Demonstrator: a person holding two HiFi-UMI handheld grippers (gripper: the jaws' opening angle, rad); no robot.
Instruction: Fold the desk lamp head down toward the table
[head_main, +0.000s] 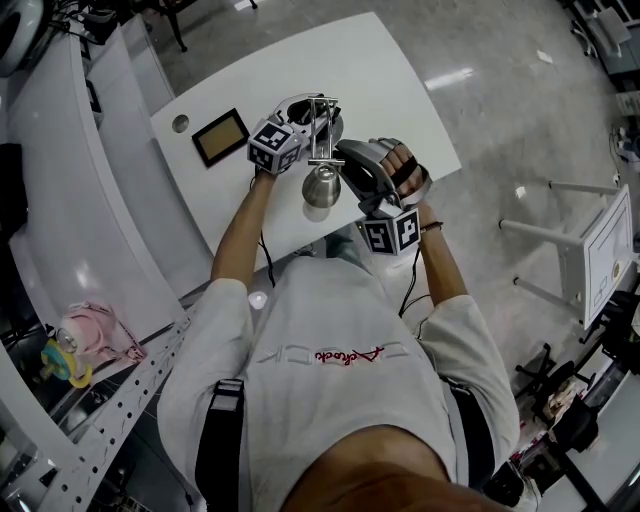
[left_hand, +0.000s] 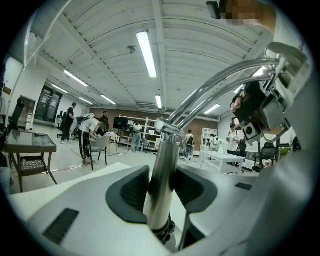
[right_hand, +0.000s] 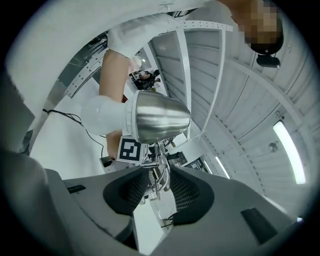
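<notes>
A chrome desk lamp stands on the white table (head_main: 400, 70). Its bell-shaped head (head_main: 321, 187) hangs from thin chrome arms (head_main: 325, 135). In the left gripper view the upright post (left_hand: 161, 175) runs between the pads, and my left gripper (left_hand: 162, 192) is shut on it; the arms (left_hand: 220, 82) curve up and to the right. My right gripper (right_hand: 159, 184) is open, with the thin rods and joint (right_hand: 158, 172) below the head (right_hand: 160, 119) between its pads. In the head view the left gripper (head_main: 310, 120) is at the post and the right gripper (head_main: 352, 165) beside the head.
A dark panel with a brown frame (head_main: 220, 137) lies on the table to the left of the lamp, near a round cable hole (head_main: 180, 123). A white stand (head_main: 590, 250) is on the floor at the right. Shelving with a pink object (head_main: 90, 335) runs along the left.
</notes>
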